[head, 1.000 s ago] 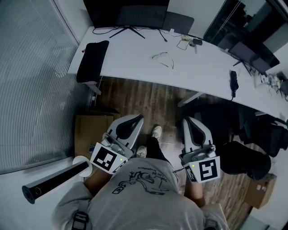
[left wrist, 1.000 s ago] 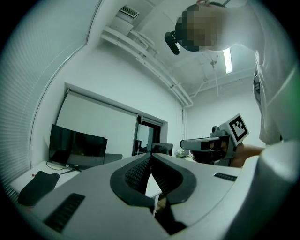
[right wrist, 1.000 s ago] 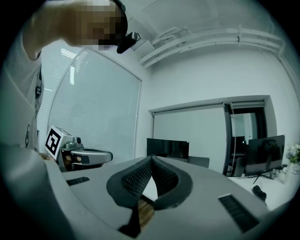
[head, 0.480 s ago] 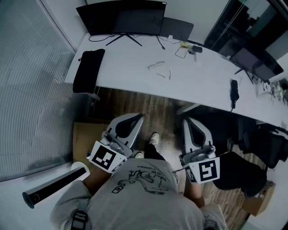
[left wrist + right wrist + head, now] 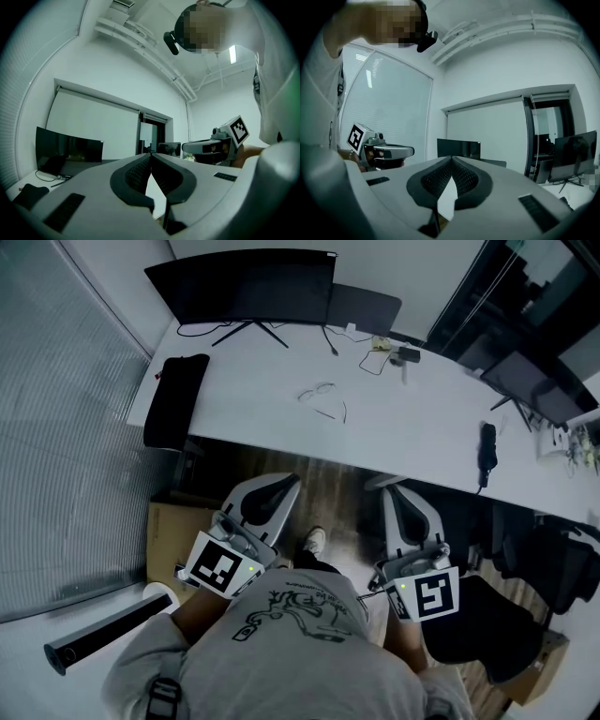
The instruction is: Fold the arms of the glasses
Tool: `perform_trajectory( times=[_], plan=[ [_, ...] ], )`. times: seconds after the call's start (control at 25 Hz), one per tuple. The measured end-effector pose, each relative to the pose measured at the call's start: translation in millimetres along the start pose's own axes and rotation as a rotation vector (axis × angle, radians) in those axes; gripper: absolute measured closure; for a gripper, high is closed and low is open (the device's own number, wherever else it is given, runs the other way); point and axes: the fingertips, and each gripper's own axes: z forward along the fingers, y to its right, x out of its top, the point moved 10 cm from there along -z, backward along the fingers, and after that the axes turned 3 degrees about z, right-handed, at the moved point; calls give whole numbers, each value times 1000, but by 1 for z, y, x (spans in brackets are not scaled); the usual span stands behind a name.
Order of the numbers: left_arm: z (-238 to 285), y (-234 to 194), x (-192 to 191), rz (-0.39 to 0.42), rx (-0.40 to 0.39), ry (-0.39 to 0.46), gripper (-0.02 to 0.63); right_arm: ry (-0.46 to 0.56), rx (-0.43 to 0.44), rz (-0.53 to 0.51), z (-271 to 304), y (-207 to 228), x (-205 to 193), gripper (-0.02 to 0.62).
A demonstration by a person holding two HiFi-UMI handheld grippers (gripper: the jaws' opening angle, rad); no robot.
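Head view: the glasses (image 5: 322, 400) lie alone on the white worktop (image 5: 253, 418), towards its far side and in front of the monitor (image 5: 246, 287). Their arms look spread open. The left tool (image 5: 281, 489) and right tool (image 5: 397, 497) are held low, side by side against the person's body. They sit above the wooden floor, well apart from the worktop, which reads as a carrying posture since nothing is within reach.

Left gripper view: the jaws meet at their tips with nothing between them. They point level across the room, not down at any object.

Right gripper view: the jaws are likewise closed tip to tip and empty, aimed towards the far wall.

Folding has not begun, and I judge both tools must first reach the glasses and part
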Motion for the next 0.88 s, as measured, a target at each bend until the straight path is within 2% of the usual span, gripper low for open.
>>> perform_trajectory(
  times=[0.44, 0.88],
  plan=[
    [69, 11, -5, 7, 11, -11, 584, -6, 2, 10, 7, 74, -7, 588],
    [98, 2, -18, 2, 11, -43, 584, -16, -2, 40, 20, 99, -17, 588]
  ],
)
